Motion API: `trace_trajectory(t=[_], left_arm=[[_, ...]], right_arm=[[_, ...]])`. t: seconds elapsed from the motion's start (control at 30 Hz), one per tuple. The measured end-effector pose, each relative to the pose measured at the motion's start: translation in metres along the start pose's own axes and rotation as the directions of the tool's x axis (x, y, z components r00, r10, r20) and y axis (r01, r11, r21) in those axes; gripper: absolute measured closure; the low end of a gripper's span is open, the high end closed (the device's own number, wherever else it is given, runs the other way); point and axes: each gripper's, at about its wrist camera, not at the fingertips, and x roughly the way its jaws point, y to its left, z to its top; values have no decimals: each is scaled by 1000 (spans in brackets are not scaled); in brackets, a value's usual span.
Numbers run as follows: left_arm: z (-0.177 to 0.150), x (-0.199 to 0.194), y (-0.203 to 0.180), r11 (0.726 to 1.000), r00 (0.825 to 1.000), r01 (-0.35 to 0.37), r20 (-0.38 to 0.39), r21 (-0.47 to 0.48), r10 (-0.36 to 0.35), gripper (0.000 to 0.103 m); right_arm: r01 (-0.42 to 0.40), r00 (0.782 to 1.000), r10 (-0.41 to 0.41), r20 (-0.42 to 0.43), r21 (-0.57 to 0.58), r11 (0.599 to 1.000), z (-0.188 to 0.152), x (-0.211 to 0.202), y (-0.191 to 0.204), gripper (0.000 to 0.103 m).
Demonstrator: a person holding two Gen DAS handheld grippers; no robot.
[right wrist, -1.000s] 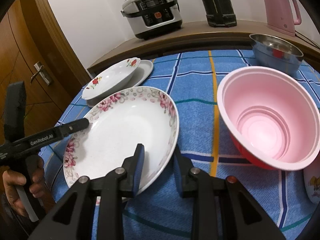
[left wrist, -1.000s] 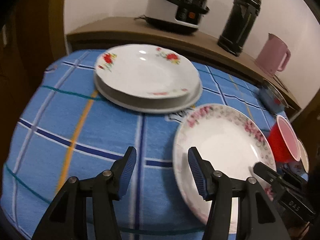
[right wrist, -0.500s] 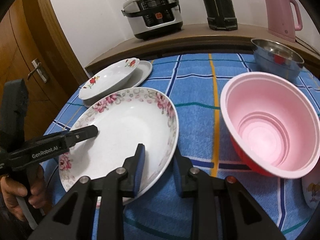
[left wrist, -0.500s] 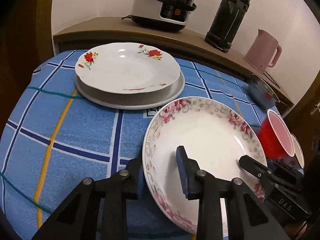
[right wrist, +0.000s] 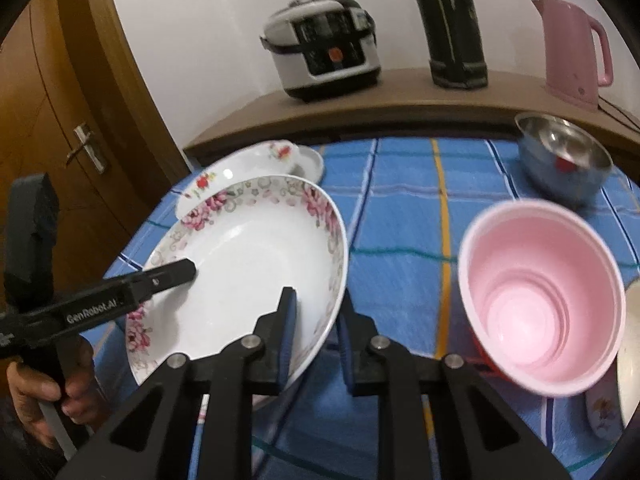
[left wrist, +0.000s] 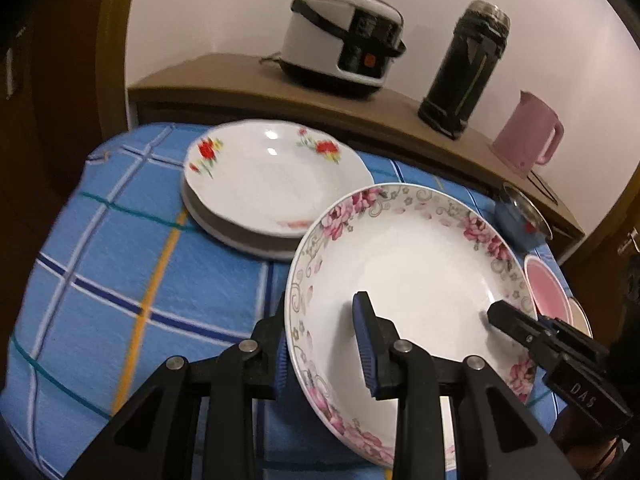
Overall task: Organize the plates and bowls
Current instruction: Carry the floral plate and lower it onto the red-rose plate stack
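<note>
— So which step was in hand just then?

— Stacking, I judged. The pink-flowered plate was gripped by both tools. The left gripper was clamped on the near rim at about seven o'clock, one pad inside the well and one under the edge. The right gripper straddled the opposite rim at about five o'clock in its own view, its jaws closing on the rim between them.

— And where did the plate sit?

— Tilted, apparently clear of the blue checked tablecloth, just in front of the red-flowered plate, which rested on a grey plate at about eleven o'clock.

— What did the next move call for?

— Probably carrying it up and over toward that stack, keeping both grips level so it wouldn't slip, then lowering it squarely on top.

— Anything else nearby?

— The pink bowl lay at three o'clock from the right tool, the steel bowl beyond it at one o'clock, both well apart from the plates.
</note>
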Motion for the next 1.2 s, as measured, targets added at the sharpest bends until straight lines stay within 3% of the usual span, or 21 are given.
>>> trace_trajectory(t=[0.4, 0.87, 1.2], left_arm=[[44, -1, 27, 998, 995, -52, 86, -19, 54, 71], [84, 49, 70, 992, 991, -106, 71, -61, 111, 72], [94, 70, 75, 989, 989, -129, 61, -65, 133, 71]], right_arm=[[-43, 998, 44, 51, -18, 999, 50, 31, 25, 83], [-47, 999, 47, 17, 15, 999, 90, 106, 29, 83], [-41, 999, 41, 0, 37, 998, 99, 135, 23, 83]])
